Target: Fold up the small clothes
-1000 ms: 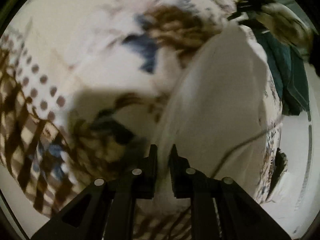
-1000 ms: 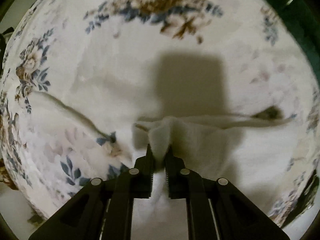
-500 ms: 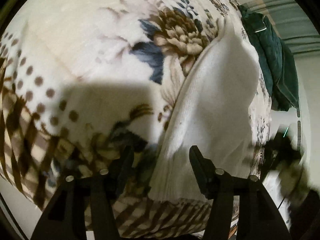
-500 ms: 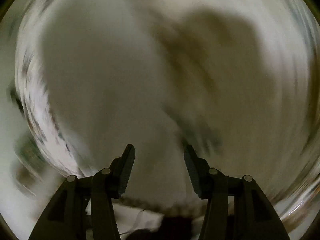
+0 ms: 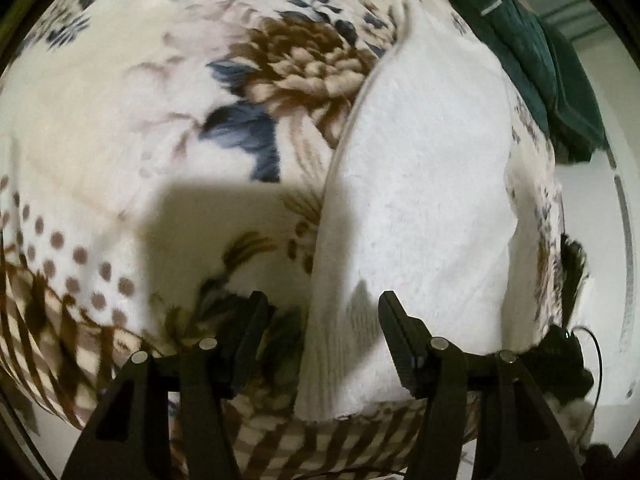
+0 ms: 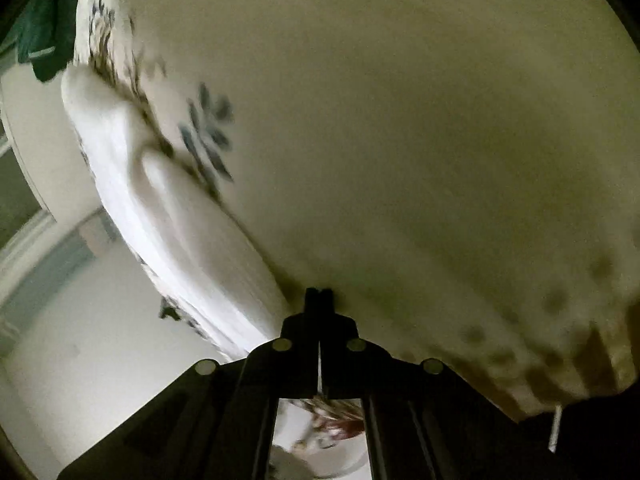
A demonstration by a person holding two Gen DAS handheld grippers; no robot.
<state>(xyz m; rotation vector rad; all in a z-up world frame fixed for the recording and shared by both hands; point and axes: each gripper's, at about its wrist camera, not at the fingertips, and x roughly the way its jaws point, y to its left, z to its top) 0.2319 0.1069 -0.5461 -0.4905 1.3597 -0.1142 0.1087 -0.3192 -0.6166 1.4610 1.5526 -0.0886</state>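
A white knitted garment [image 5: 420,184] lies folded in a long strip on the floral blanket [image 5: 140,120], its ribbed hem [image 5: 324,376] toward me. My left gripper [image 5: 320,320] hovers open over that near end; the fingers stand apart and do not press the cloth. In the right wrist view the same white garment [image 6: 132,168] runs along the blanket's left edge. My right gripper [image 6: 319,294] is shut with nothing visible between its jaws, and its tip sits against the shaded blanket [image 6: 400,140] just beside the garment.
A dark green cloth [image 5: 536,60] lies bunched at the blanket's far right corner and shows again as the green cloth [image 6: 40,36] at upper left. A black device with a thin cable [image 5: 568,360] sits by the blanket's right edge. Pale floor [image 6: 80,340] lies beyond.
My left gripper has opened and now stands apart over the garment's hem. My right gripper let go of the white fold, swung fast to the blanket's edge and shut.
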